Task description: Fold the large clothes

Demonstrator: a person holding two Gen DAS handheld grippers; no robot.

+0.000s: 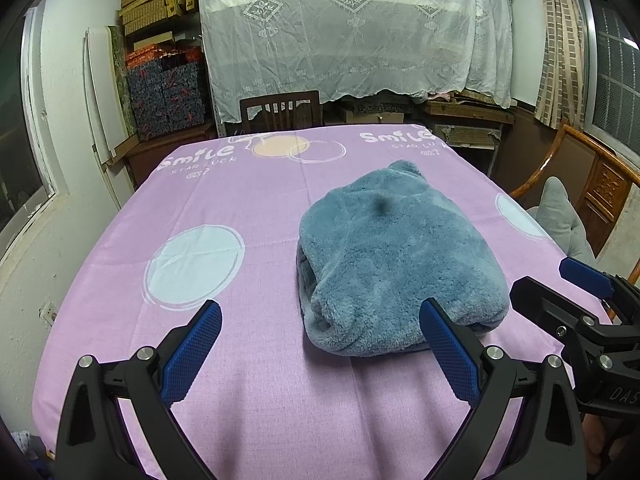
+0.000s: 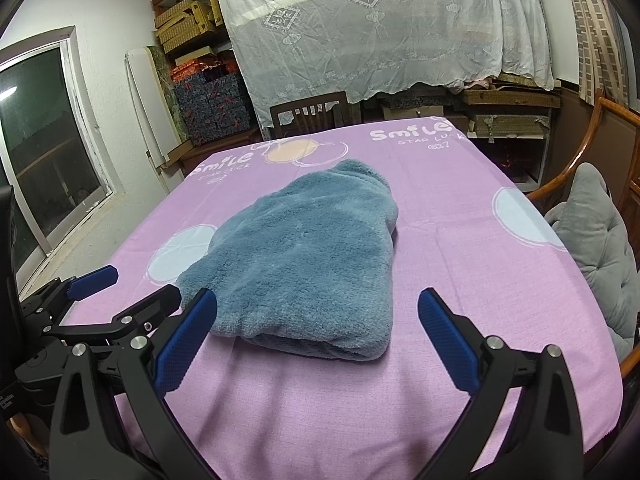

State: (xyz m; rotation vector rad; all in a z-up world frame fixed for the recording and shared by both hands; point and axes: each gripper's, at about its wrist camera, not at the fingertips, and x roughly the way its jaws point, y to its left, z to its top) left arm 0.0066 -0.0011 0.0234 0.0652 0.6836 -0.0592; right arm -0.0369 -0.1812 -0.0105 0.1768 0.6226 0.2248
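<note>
One folded fluffy blue-grey fleece garment point(image 2: 304, 256) lies lengthwise toward the purple sheet's point(image 2: 440, 240) far edge; my left gripper point(image 1: 320, 320) and right gripper point(image 2: 318, 312) gape empty.

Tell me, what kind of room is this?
Probably a spare room at home used for storage: stacked boxes on shelves, a table under a purple sheet holding a folded fleece, and wooden chairs.

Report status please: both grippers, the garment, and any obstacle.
Left gripper open, empty. Right gripper open, empty. Blue fleece garment folded in a bundle on the purple cloth, untouched. Nothing in the way.
</note>
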